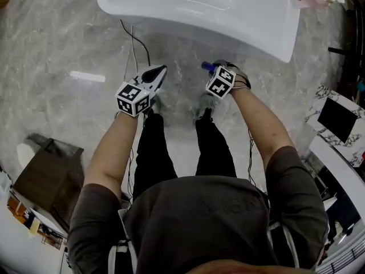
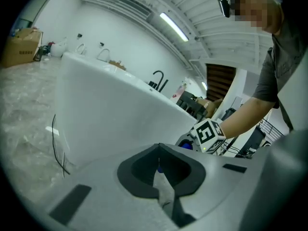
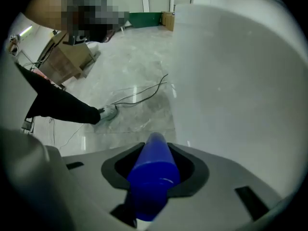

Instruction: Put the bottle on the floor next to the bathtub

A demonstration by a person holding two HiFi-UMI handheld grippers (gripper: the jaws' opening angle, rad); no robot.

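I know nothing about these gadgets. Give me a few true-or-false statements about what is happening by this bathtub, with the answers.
1. The right gripper grips a blue bottle. True.
2. The left gripper holds a bottle too. False: its jaws are together with nothing between them.
3. The bathtub is white. True.
4. The black cable lies inside the bathtub. False: it lies on the floor beside the tub.
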